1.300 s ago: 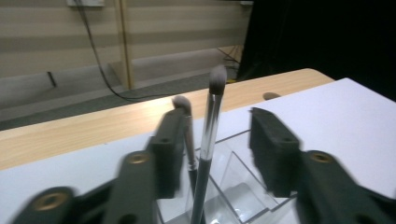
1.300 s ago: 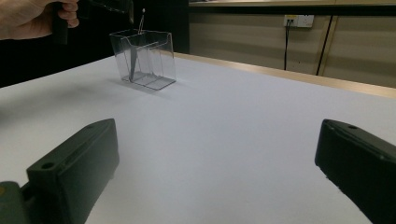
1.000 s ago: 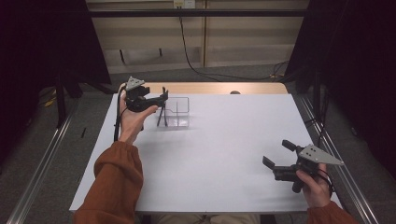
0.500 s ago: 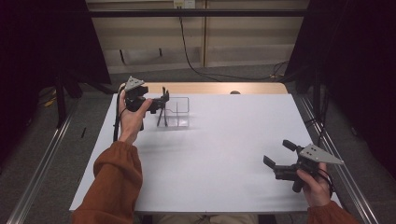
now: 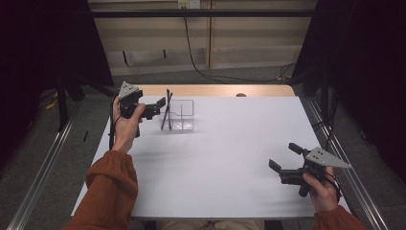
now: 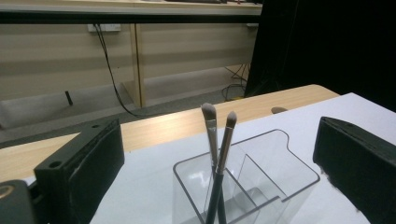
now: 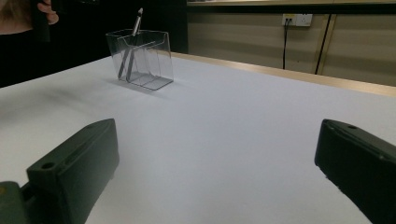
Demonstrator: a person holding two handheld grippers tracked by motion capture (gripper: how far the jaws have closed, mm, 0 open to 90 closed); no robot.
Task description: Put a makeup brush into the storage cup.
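Observation:
A clear plastic holder (image 5: 184,116) with dividers stands at the back left of the white table (image 5: 230,143). Two dark-handled brushes (image 5: 167,109) lean together in its left compartment, bristles up. My left gripper (image 5: 160,105) hovers level just left of them. Its jaws have just been opening and now stand wide. In the left gripper view the brushes (image 6: 217,135) rise in the holder (image 6: 266,172) between and beyond the jaws, which do not touch them. My right gripper (image 5: 284,156) rests open and empty near the front right edge, and the holder (image 7: 144,60) is far off in its view.
A strip of bare wood (image 5: 215,90) runs along the table's far edge, with a small dark spot (image 5: 241,95) on it. Metal rails (image 5: 40,163) flank the table on both sides. A black cable (image 5: 191,52) hangs down the back wall.
The left gripper's jaws have parted a little beside the brushes, and the hand has barely shifted. The right gripper has stayed where it was.

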